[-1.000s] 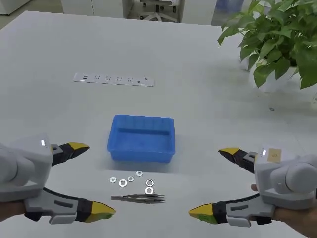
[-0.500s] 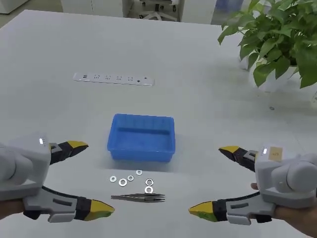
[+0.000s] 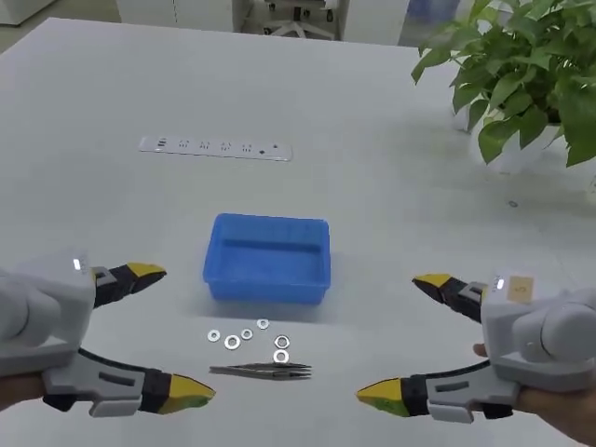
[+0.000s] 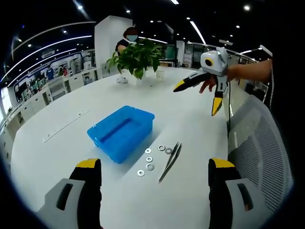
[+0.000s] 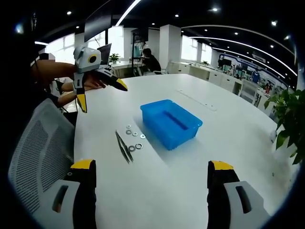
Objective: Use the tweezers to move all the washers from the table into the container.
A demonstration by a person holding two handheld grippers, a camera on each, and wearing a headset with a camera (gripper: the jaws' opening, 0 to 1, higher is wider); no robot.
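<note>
Several small metal washers (image 3: 248, 339) lie loose on the white table just in front of the blue container (image 3: 268, 258). Steel tweezers (image 3: 260, 371) lie flat right behind the washers, nearer to me. My left gripper (image 3: 154, 332) hangs open at the left of them, my right gripper (image 3: 410, 340) open at the right, both clear of the table things and holding nothing. The left gripper view has the washers (image 4: 151, 158), tweezers (image 4: 170, 161) and container (image 4: 122, 131) ahead of its jaws; the right gripper view has the washers (image 5: 134, 136), tweezers (image 5: 124, 146) and container (image 5: 170, 122).
A white power strip (image 3: 215, 148) lies farther back on the table. A potted green plant (image 3: 518, 74) stands at the far right. A mesh chair back (image 4: 259, 143) sits near the table edge. People and desks are in the room behind.
</note>
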